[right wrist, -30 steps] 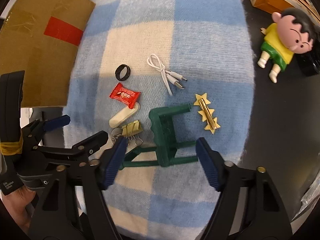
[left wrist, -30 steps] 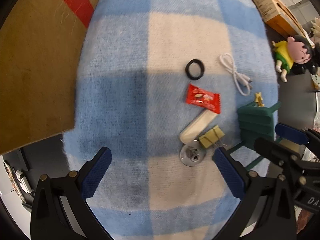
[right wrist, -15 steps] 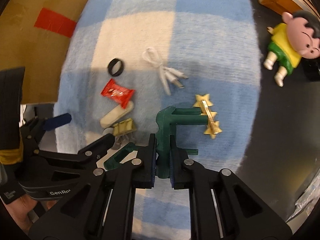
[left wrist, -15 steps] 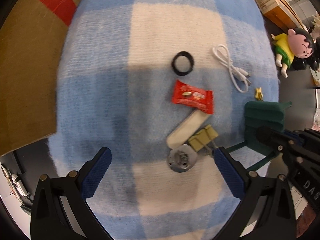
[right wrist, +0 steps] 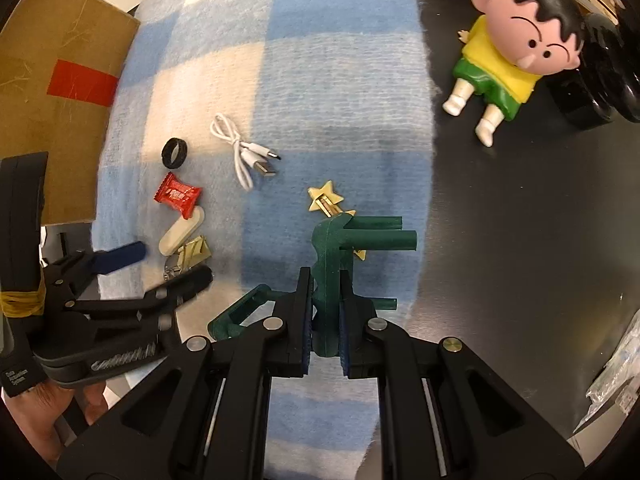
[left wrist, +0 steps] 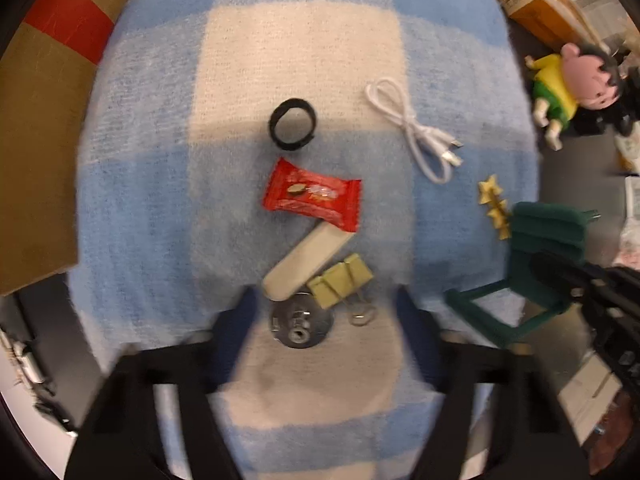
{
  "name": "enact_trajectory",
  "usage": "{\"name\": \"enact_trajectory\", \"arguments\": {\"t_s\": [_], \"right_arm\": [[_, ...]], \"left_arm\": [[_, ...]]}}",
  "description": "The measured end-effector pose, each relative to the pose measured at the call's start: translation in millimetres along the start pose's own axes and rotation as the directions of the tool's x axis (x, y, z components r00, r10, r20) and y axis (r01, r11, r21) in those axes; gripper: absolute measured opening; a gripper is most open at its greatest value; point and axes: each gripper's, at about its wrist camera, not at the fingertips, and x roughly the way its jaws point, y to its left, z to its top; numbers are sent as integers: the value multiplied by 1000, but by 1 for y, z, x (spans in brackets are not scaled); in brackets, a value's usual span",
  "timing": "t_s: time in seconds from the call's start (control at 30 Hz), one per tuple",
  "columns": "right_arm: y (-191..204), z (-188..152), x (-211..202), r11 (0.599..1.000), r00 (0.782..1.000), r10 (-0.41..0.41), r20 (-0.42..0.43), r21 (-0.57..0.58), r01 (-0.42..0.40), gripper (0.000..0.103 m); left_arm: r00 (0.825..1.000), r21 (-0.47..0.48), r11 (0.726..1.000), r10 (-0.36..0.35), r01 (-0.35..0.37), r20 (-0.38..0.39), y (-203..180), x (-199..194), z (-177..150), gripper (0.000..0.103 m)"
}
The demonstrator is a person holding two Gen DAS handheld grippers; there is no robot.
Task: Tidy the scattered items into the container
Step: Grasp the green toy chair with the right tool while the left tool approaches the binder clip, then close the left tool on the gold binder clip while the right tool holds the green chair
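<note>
My right gripper [right wrist: 325, 312] is shut on a small green toy chair [right wrist: 340, 252] and holds it above the blanket's right edge; the chair also shows in the left wrist view [left wrist: 544, 236]. My left gripper [left wrist: 322, 312] is open, its blurred fingers either side of a metal disc [left wrist: 300, 324], a yellow binder clip [left wrist: 340, 280] and a cream capsule [left wrist: 304, 260]. Beyond lie a red candy wrapper [left wrist: 312, 196], a black ring [left wrist: 292, 124], a white USB cable [left wrist: 416, 132] and a gold star clip [left wrist: 494, 206]. The cardboard box [left wrist: 36, 140] is at the left.
The items lie on a blue and cream checked blanket [left wrist: 300, 40] on a dark table [right wrist: 520, 220]. A cartoon boy figure [right wrist: 508, 48] sits right of the blanket, next to a black object [right wrist: 600, 72]. Cartons [left wrist: 532, 4] stand at the far right.
My right gripper has lifted the green chair off the blanket and to the right. My left gripper has moved forward over the disc and clip, its fingers closer together.
</note>
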Motion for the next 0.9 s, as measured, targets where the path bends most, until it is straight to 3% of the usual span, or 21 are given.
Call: {"name": "enact_trajectory", "arguments": {"t_s": [0.07,0.17,0.23,0.4,0.9], "right_arm": [[0,-1,2,1000,1000,1,7,4,-2,11],[-4,-1,-1,1000,1000,8,14,7,-8,11],[-6,-2,-2,1000,1000,7,16,4,-7,11],[-5,-3,2,1000,1000,8,12,15,-9,11],[-1,-9,-19,1000,999,19,39,6,-19,11]], "left_arm": [[1000,-8,1000,-4,4,1,0,0,0,49],[1000,-25,999,-24,24,10,2,-3,0,41],[998,-34,998,-54,54,15,3,-6,1,10],[997,-32,997,-72,73,17,2,-11,-1,1],[989,-59,990,-127,131,77,11,-41,-9,1]]}}
